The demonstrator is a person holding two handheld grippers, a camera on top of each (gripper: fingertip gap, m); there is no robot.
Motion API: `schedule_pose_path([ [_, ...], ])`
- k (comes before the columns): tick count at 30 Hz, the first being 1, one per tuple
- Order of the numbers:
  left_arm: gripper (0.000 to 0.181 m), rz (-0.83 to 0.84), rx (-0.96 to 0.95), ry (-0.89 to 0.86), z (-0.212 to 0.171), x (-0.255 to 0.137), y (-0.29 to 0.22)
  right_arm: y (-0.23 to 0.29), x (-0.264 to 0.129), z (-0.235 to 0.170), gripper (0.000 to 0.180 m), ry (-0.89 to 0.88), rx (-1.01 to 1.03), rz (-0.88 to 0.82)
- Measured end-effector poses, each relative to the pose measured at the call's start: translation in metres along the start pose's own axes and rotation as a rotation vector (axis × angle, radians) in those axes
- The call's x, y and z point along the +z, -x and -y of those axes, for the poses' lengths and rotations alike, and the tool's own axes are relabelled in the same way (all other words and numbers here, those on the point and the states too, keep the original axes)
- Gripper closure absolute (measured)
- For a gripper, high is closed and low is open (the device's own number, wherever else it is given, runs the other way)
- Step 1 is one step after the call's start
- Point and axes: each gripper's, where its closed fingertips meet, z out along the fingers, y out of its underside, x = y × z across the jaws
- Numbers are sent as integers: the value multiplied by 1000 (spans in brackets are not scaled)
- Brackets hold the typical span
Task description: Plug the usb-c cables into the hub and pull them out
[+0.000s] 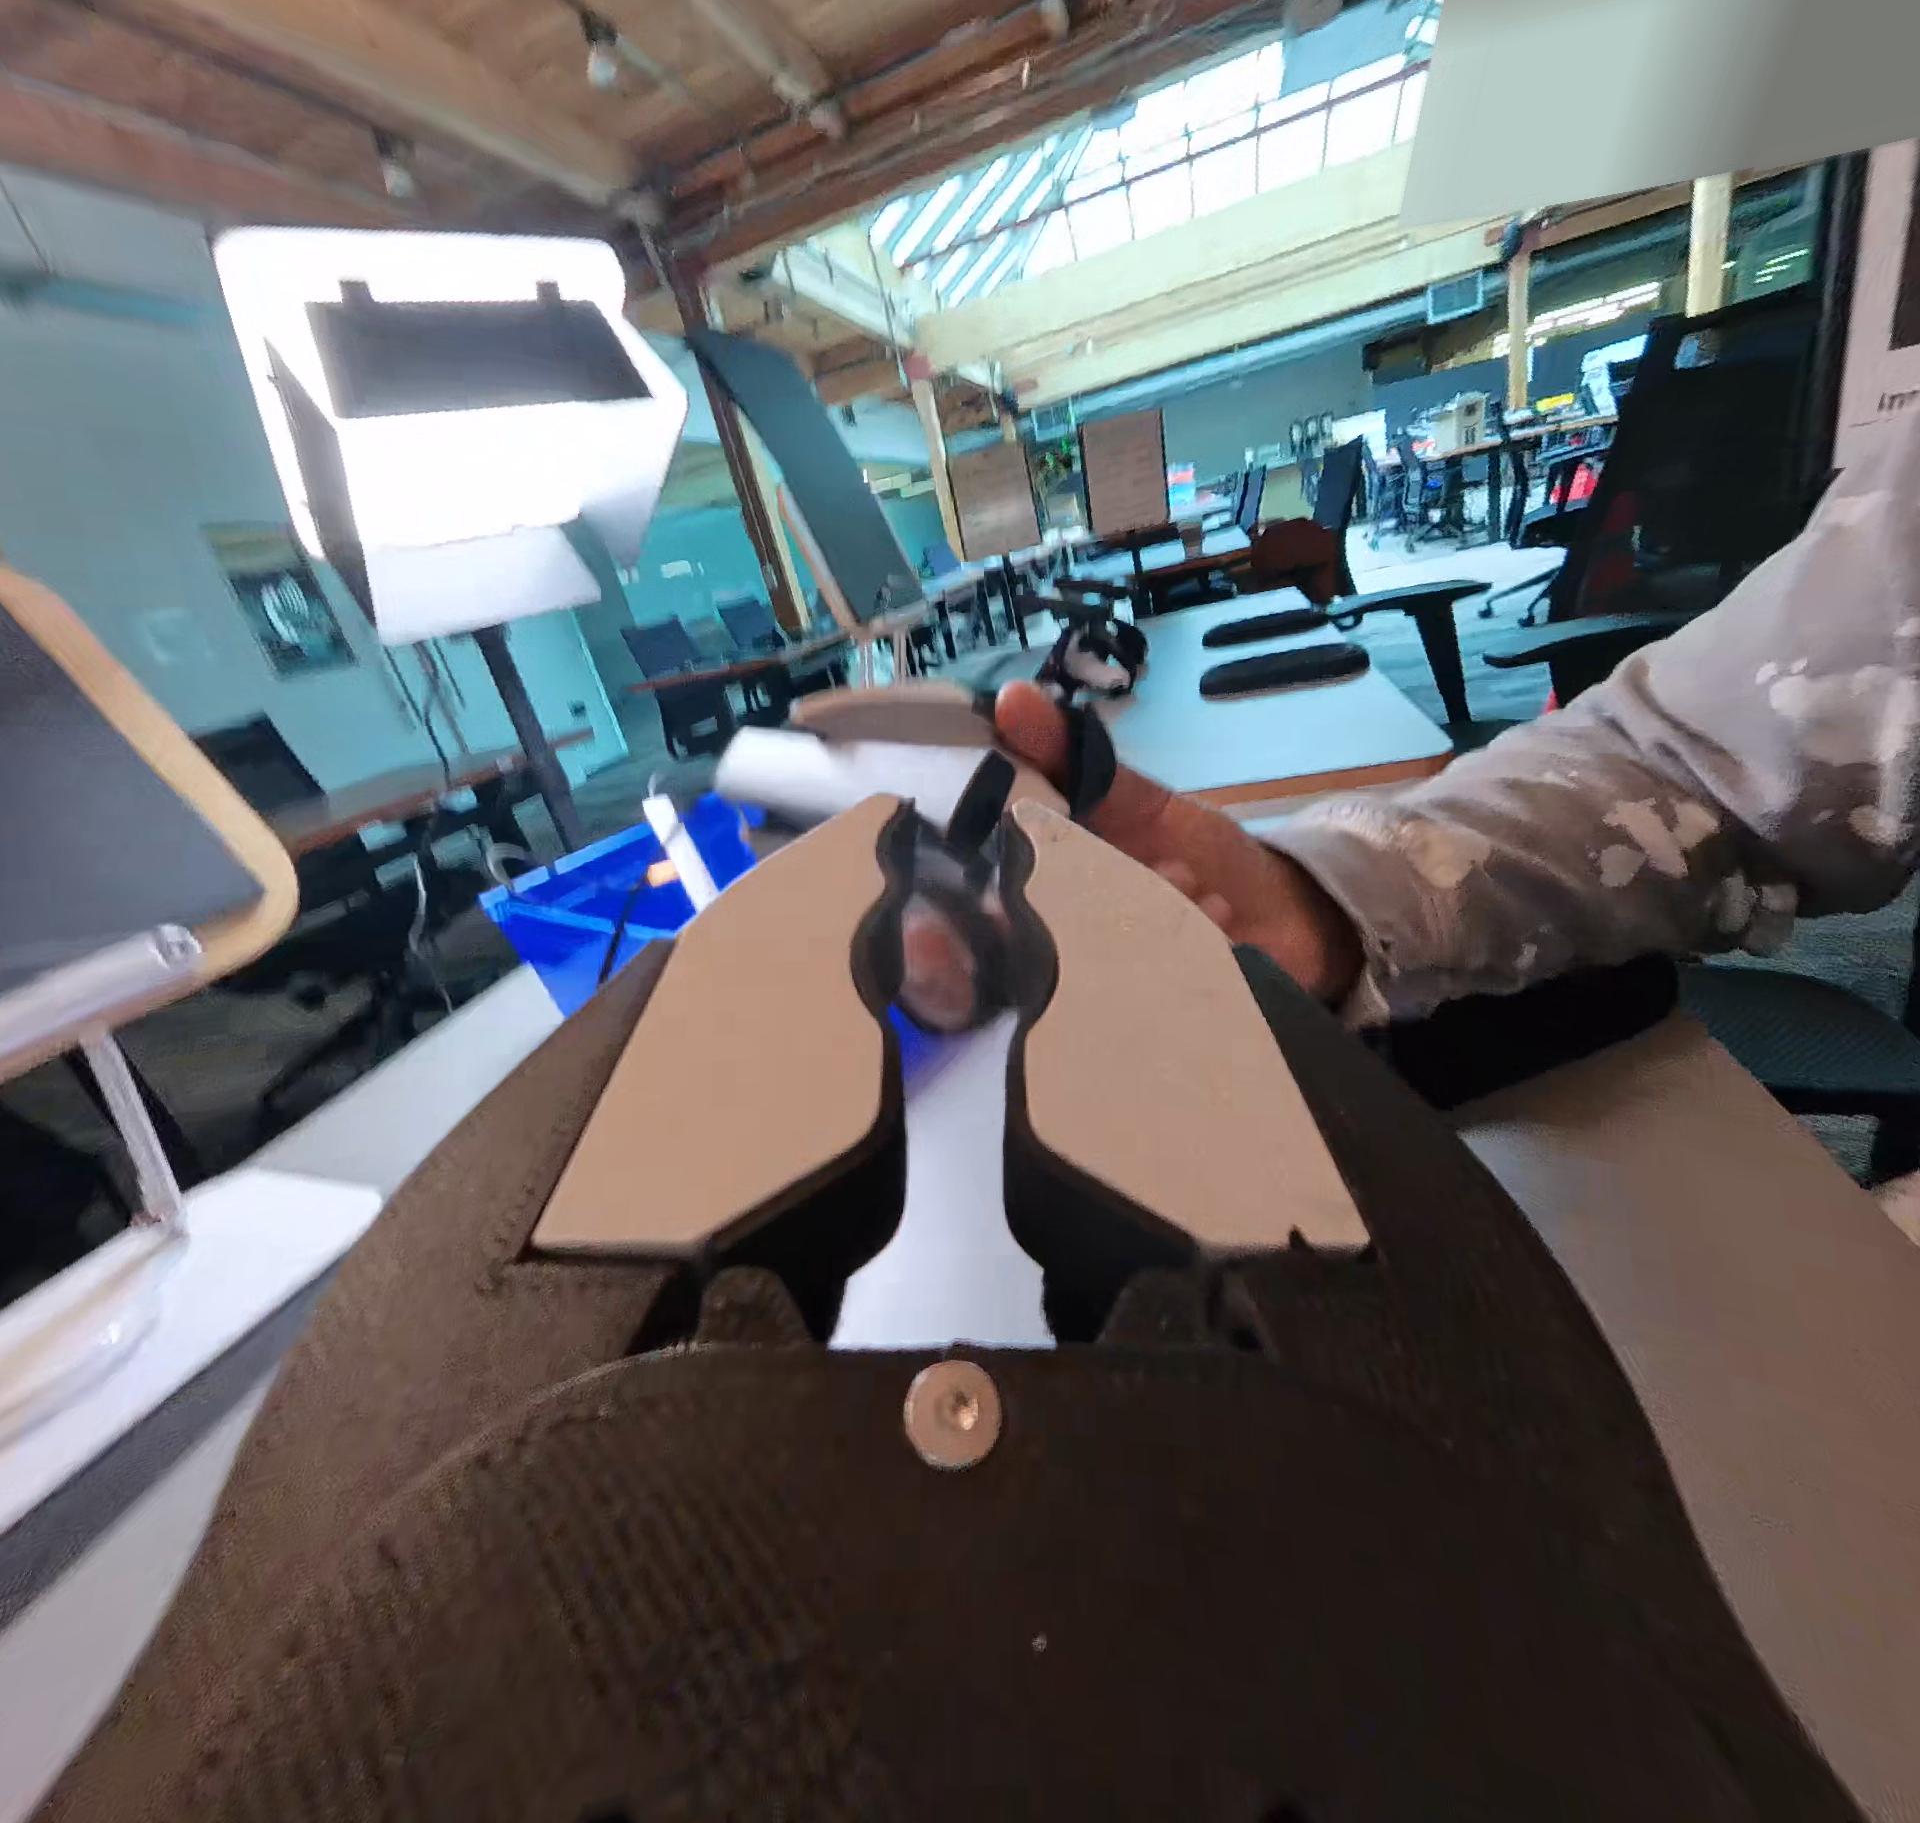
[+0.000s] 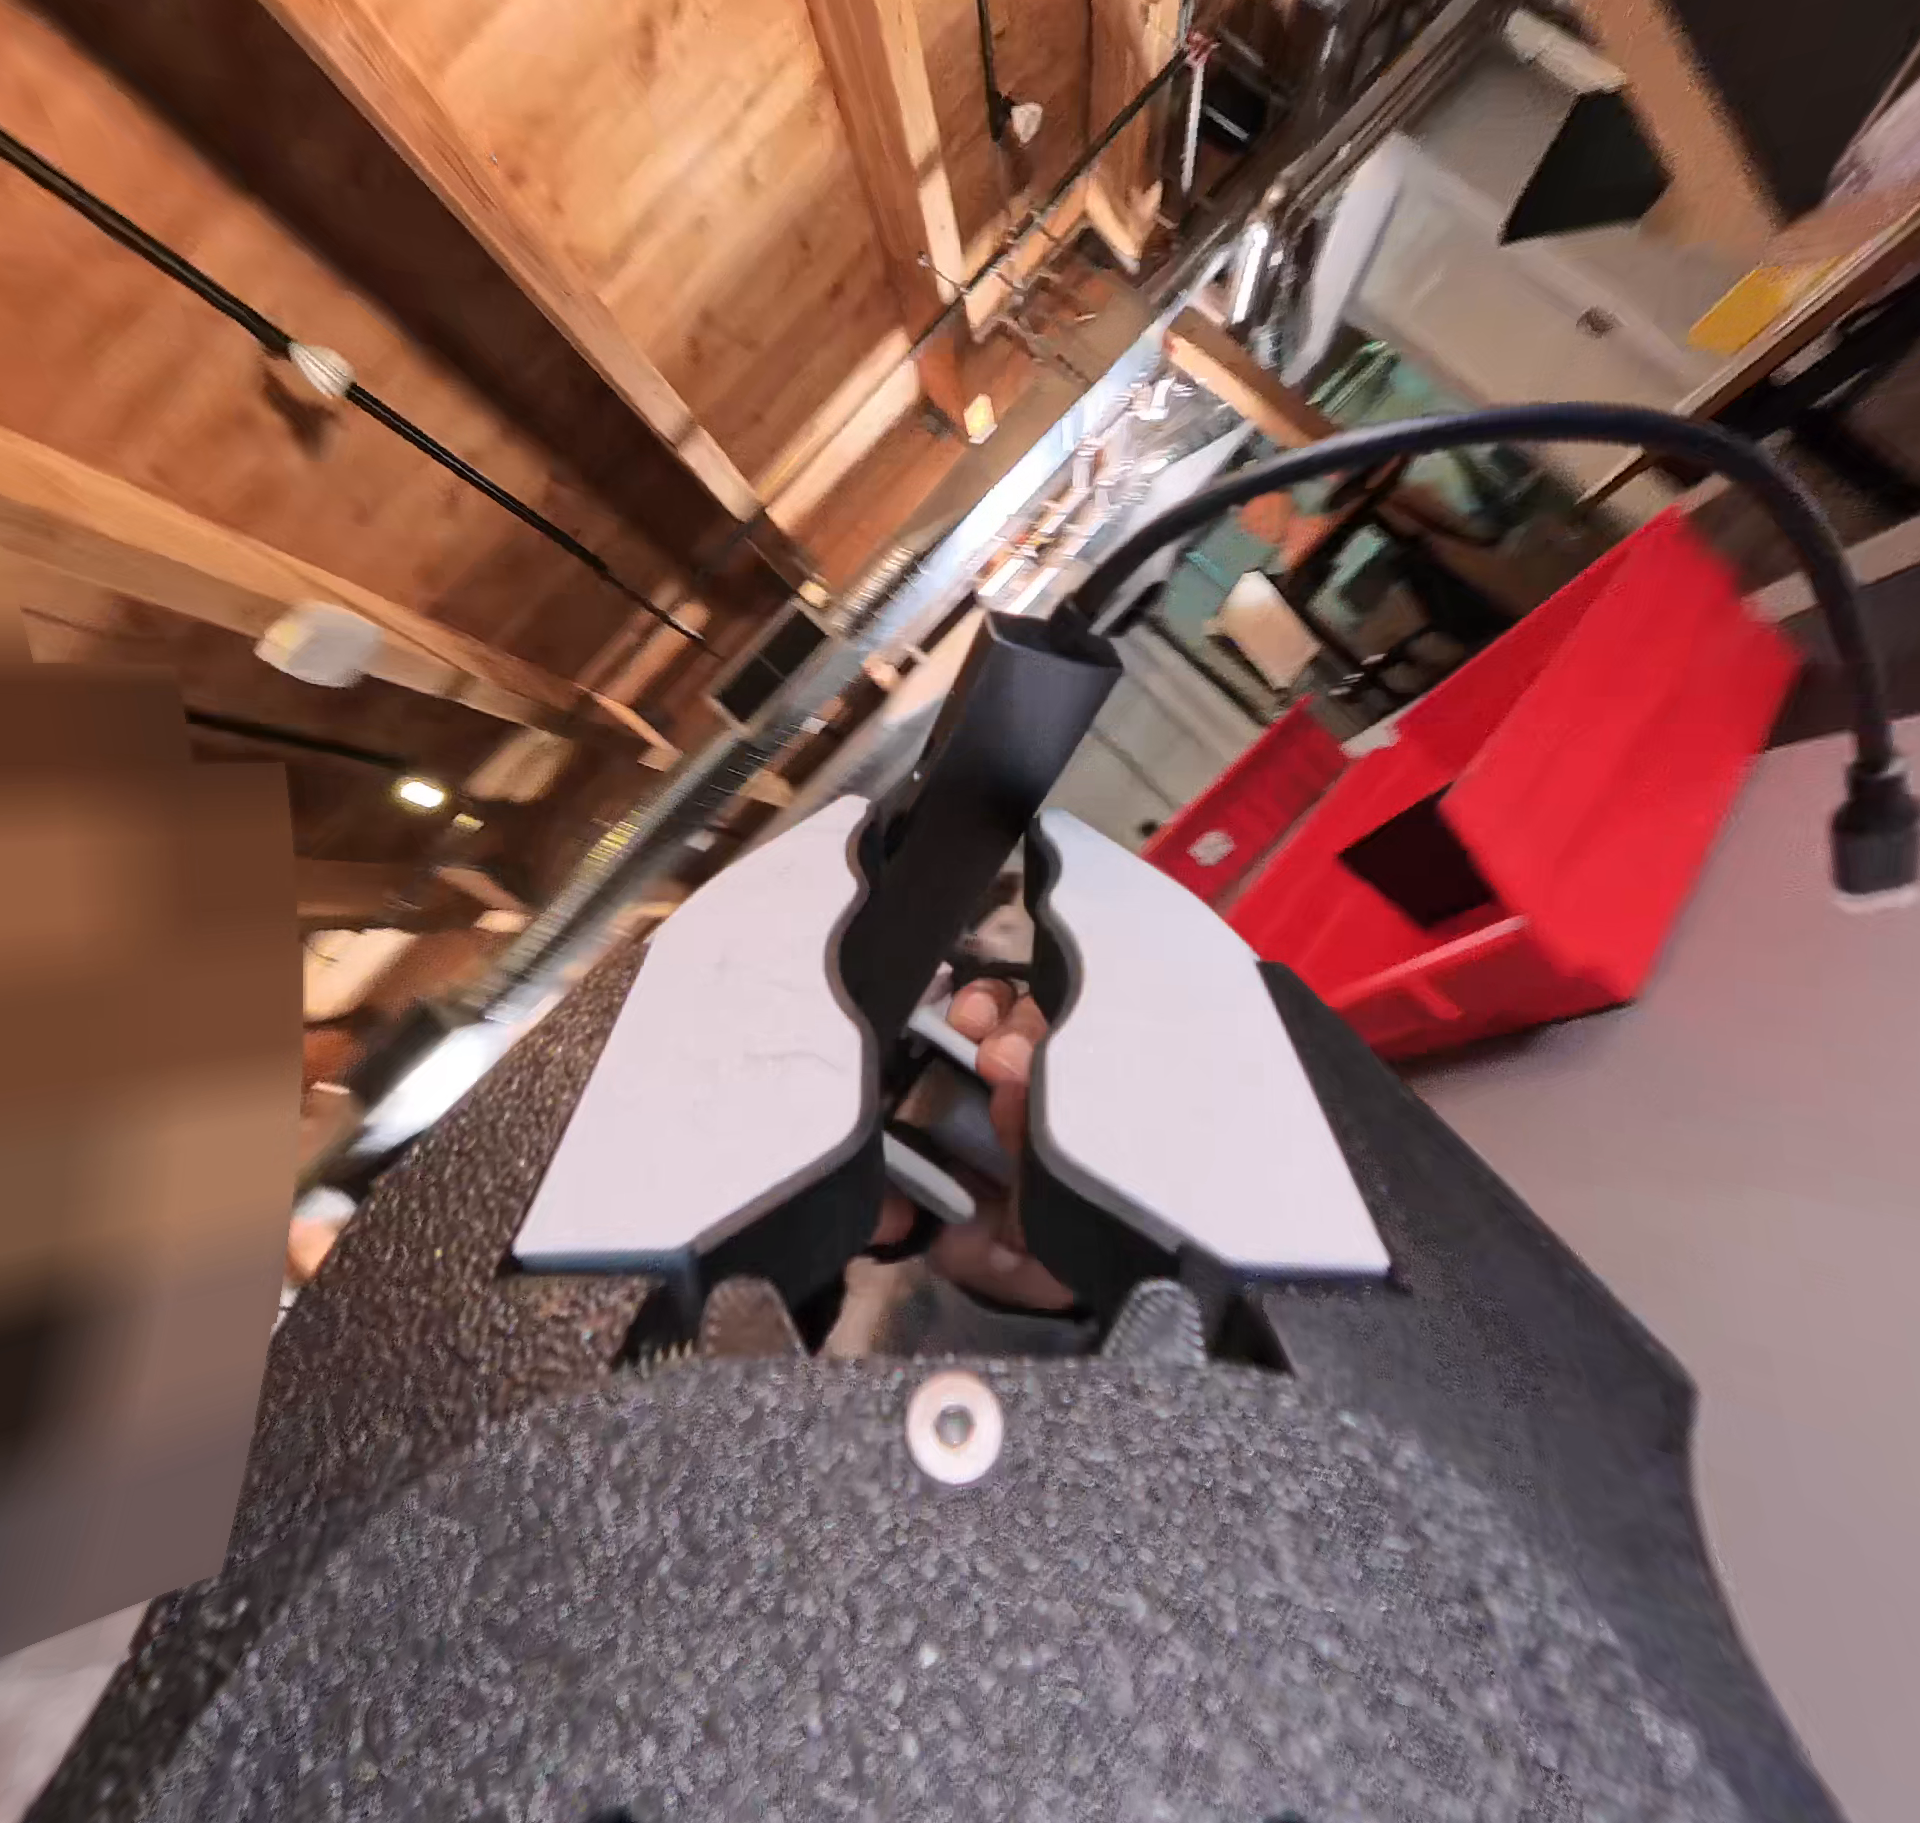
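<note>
Left tool (image 1: 961,817): rough black printed body, two pale grey finger plates with wavy black-edged inner rims, one silver screw (image 1: 953,1412) at centre. Right tool (image 2: 951,838): same build — speckled black shell, matching silver screw (image 2: 953,1427). Sleeve (image 1: 1621,797): grey, mottled with white patches.

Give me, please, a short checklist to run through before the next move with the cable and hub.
1. Right gripper shut on the black hub: ok.
2. Left gripper shut on a small dark part: ok; whether it is a plug, cannot tell, as it is blurred.
3. The cable arcs from the hub's far end and its plug hangs free: ok.
4. Dark part lined up with a hub port: cannot tell; no port shows.
5. Red bin apart from the hub: ok.
</note>
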Motion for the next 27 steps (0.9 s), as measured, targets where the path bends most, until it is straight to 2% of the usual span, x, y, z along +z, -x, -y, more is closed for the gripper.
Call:
schedule_pose_path([
  [5, 153, 85, -68, 209, -47, 3, 21, -7, -9, 14, 157, 92, -416, -190],
  [10, 142, 94, -82, 307, -64, 11, 18, -20, -6, -7, 157, 227, -857, -413],
  [13, 140, 82, -147, 346, -75, 16, 11, -20, 1, -31, 157, 290, -1085, -442],
  [15, 143, 107, -118, 383, -81, 15, 14, -17, 5, -48, 157, 325, -1131, -421],
  [18, 162, 137, -40, 402, -82, 11, 18, -14, 8, -55, 157, 344, -1180, -399],
  [21, 163, 140, 12, 378, -73, 5, 23, -4, 9, -55, 157, 378, -1163, -287],
  [24, 168, 50, -15, 299, -59, 0, 17, 8, 0, -57, 155, 473, -1181, -110],
  [27, 171, -118, -82, 258, -56, -2, 0, -2, -17, -68, 151, 627, -1127, -38],
])
